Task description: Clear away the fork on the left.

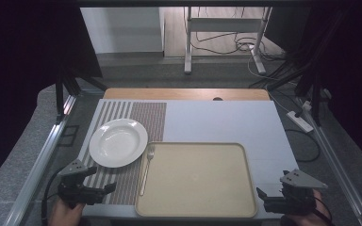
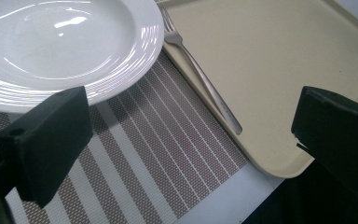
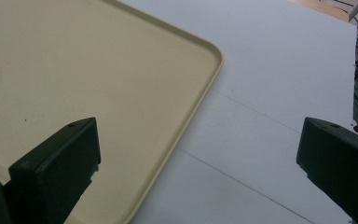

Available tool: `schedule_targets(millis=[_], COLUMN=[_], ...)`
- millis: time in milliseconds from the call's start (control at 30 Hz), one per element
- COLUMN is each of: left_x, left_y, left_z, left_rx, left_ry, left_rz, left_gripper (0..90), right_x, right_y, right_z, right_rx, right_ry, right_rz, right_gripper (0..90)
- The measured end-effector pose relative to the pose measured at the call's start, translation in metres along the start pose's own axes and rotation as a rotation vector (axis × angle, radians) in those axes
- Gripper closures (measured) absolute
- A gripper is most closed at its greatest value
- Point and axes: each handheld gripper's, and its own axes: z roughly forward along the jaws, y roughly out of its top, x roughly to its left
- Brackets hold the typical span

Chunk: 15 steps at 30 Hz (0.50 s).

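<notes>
Bench (image 1: 226,122) with a pale grey top carries a brown-and-white striped woven placemat (image 1: 141,117) at its left. A round white ceramic plate (image 1: 118,142) sits on that mat. Just right of the plate, a slim silver metal fork (image 1: 146,169) lies with its tines pointing away from the person, resting along the left rim of a large beige plastic tray (image 1: 196,179); it seems to overlap the rim, though the high view is coarse. The left gripper (image 1: 107,189) hangs over the mat's near edge, jaws spread wide and holding nothing. The right gripper (image 1: 262,197) sits by the tray's near right corner, jaws likewise parted and bare.
</notes>
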Motion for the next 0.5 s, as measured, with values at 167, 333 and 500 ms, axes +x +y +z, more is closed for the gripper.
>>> schedule_targets(millis=[167, 333, 500], left_x=[-0.0015, -0.0038, -0.0068], left_y=[-0.0024, -0.0039, -0.0059], left_z=[-0.0043, -0.007, -0.0093], left_rx=[-0.005, 0.001, 0.006], left_ry=[0.01, 0.022, 0.038], left_rz=[0.004, 0.015, 0.03], left_gripper=[0.0, 0.0, 0.0], right_x=[-0.0007, -0.0015, -0.0029], right_y=[0.0, 0.0001, 0.0001], right_z=[0.0, 0.0, -0.0004], right_rx=[0.002, 0.002, -0.001], right_ry=[-0.001, -0.004, -0.006], right_rz=[0.005, 0.018, 0.035], right_gripper=[0.1, 0.1, 0.0])
